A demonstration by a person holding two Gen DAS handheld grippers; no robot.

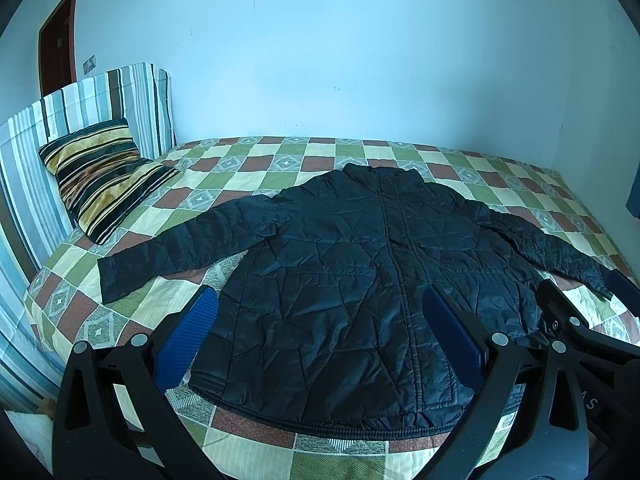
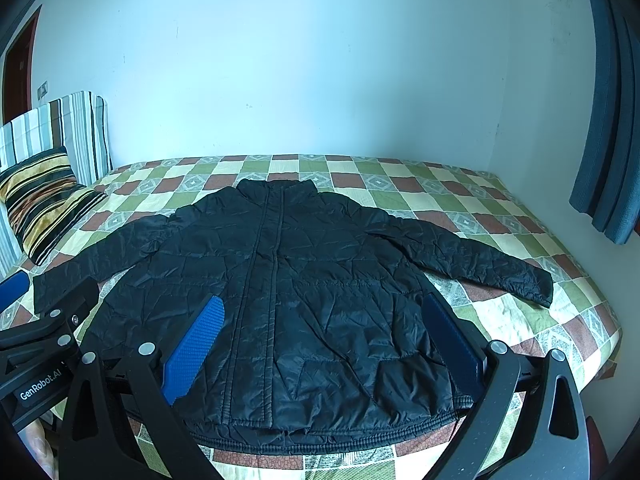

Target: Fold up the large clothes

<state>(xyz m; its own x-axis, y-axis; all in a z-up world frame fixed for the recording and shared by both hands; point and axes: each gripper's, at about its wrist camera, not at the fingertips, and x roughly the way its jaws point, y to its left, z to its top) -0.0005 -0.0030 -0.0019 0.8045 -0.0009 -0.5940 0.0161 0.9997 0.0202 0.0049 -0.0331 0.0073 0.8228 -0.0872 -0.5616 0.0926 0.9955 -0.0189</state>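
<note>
The left gripper (image 1: pixel 320 344) is held wide apart above the near hem, nothing pinched between its blue pads (image 1: pixel 188 340), and no contact with the cloth can be made out. The right gripper (image 2: pixel 328 348) is spread just as widely and is likewise empty; it is seen at the right edge of the left wrist view, close beside the left one.

Ahead of both, a black quilted jacket (image 1: pixel 360 280) is laid flat and front-up on the bed (image 1: pixel 280 160), zip closed, collar toward the far wall and hem toward the near edge, so its long axis runs near to far. The sleeves are spread outward: the left sleeve (image 1: pixel 176 248) reaches toward the striped pillow (image 1: pixel 100 176), the right sleeve (image 2: pixel 480 256) toward the curtain (image 2: pixel 608 120).

No fold appears to have been started. The left sleeve is judged nearer the left gripper and the right sleeve nearer the right (each cuff lies outward of its own gripper), so a sleeve-in fold would probably be begun there.
</note>
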